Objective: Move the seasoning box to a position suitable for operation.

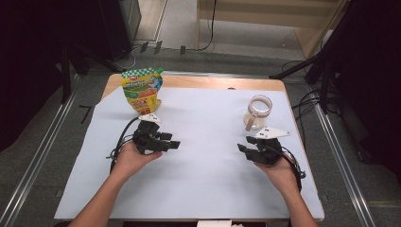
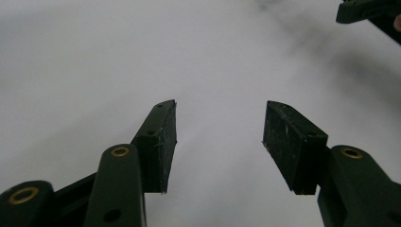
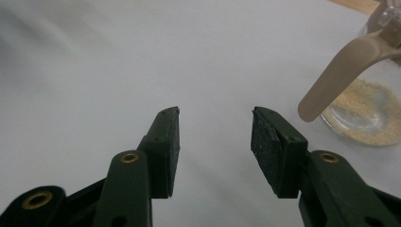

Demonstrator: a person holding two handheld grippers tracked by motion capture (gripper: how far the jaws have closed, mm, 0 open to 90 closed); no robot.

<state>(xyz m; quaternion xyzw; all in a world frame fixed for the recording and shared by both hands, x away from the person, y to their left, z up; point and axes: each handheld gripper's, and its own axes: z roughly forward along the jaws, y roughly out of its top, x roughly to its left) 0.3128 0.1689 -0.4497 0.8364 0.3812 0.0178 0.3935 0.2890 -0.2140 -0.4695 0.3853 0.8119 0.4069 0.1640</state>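
A yellow and green printed pouch (image 1: 141, 90) stands upright at the back left of the white sheet (image 1: 203, 156). A clear glass jug (image 1: 258, 112) with a beige handle (image 3: 343, 71) and some tan powder in its bottom (image 3: 373, 113) sits at the back right. My left gripper (image 1: 174, 142) rests low in front of the pouch, pointing toward the middle, open with nothing between its pads (image 2: 161, 142). My right gripper (image 1: 245, 144) lies just in front of the jug, pointing left, open and empty, with the jug at the upper right of its view.
The wooden table edge (image 1: 198, 81) shows behind the sheet. Metal floor rails (image 1: 42, 142) run along both sides of the table. Cables (image 1: 302, 101) lie on the floor at the right. In the left gripper view the other gripper (image 2: 373, 14) shows at the top right.
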